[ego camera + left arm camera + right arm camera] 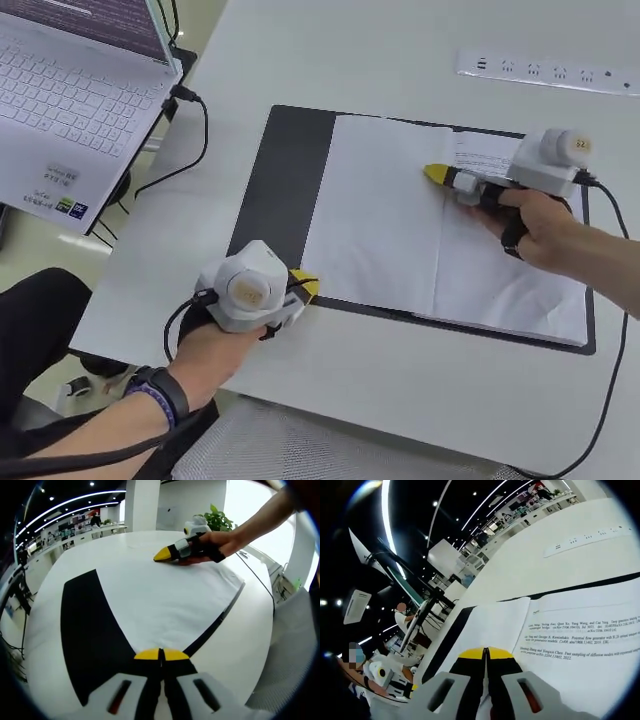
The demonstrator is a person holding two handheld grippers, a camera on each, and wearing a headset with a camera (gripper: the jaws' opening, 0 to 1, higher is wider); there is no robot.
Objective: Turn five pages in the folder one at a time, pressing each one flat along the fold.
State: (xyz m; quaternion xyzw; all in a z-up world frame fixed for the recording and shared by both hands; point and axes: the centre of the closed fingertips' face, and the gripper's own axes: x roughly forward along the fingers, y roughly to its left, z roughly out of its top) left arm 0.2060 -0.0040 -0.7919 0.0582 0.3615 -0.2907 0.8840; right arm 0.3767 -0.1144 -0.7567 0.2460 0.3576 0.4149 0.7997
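Note:
The folder lies open on the white table, with its black cover showing at the left and a blank white page spread over it. A page with printed text lies to the right of the fold. My right gripper is shut, and its yellow tips rest on the paper at the fold, near the folder's far end. My left gripper is also shut, and its tips sit at the folder's front edge by the blank page's near corner. The right gripper lies across the page in the left gripper view.
An open laptop stands at the far left, with a cable running toward the folder. A white power strip lies at the back right. The right gripper's cable trails off the table's near edge.

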